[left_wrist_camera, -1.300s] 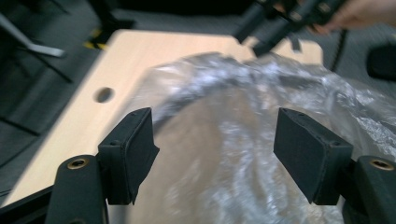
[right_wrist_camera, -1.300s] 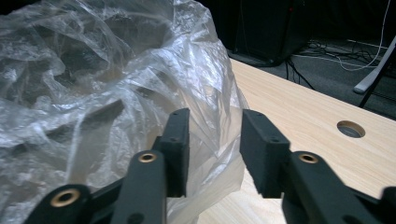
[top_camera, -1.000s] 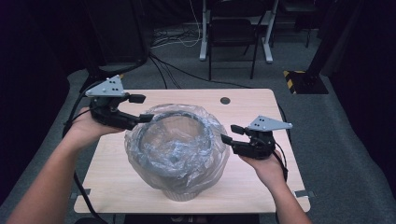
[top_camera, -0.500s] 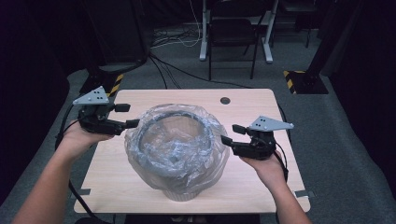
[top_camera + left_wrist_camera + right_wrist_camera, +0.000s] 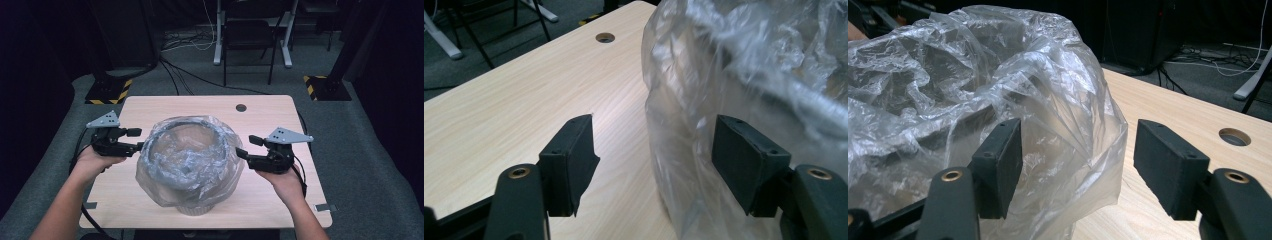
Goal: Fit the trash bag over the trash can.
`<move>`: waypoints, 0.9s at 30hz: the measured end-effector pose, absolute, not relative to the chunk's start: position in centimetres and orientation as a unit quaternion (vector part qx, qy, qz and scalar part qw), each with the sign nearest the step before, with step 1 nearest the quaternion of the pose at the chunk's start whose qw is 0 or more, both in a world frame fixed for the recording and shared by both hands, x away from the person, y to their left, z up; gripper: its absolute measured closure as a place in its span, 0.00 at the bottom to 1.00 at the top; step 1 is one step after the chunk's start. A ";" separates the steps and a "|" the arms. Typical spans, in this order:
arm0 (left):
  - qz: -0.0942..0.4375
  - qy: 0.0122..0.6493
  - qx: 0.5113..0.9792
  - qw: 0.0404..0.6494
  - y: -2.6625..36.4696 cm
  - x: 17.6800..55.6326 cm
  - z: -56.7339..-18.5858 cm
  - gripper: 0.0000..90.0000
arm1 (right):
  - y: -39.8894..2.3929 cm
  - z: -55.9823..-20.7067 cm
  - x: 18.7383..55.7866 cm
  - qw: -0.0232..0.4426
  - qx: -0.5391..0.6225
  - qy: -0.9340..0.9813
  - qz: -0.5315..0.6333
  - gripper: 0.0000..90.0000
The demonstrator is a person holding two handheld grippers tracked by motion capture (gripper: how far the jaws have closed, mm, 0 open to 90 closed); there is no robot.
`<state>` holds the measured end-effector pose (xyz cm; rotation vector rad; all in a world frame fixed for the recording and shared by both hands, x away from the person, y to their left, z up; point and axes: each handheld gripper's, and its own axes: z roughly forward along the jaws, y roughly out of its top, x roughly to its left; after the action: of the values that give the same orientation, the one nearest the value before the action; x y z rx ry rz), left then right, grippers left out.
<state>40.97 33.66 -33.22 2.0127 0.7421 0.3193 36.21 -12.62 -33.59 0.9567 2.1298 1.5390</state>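
At mid-table on the pale wooden table (image 5: 150, 107), crinkled clear plastic bag (image 5: 192, 165) draped over a round dark bin; left gripper (image 5: 138, 140) just beside the bag's left flank, spread; right gripper (image 5: 246, 147) at its right, just widened, pinching nothing

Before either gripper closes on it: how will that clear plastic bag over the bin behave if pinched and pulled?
The plastic bag looks thin and crinkled, so it is probably floppy and would stretch or bunch rather than lift the bin. Its glossy film may slip between the pads. It hangs loosely round the rim, so a sideways pull would likely drag it off.
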 end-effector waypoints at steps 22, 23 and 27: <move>0.218 0.361 0.762 0.491 39.1 38.2 -38.3 0.28 | -19.0 -37.7 35.6 0.223 0.394 0.712 0.536 0.35; 0.218 0.361 0.762 0.491 39.1 38.2 -38.3 0.28 | -19.1 -38.0 35.7 0.226 0.397 0.712 0.532 0.35; 0.220 0.375 0.754 0.493 39.2 38.1 -39.9 0.29 | -19.4 -39.3 36.0 0.232 0.402 0.717 0.520 0.35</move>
<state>38.11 39.15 -39.93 1.8286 0.9092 0.5347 36.04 -19.44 -39.30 1.1056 1.9703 1.4284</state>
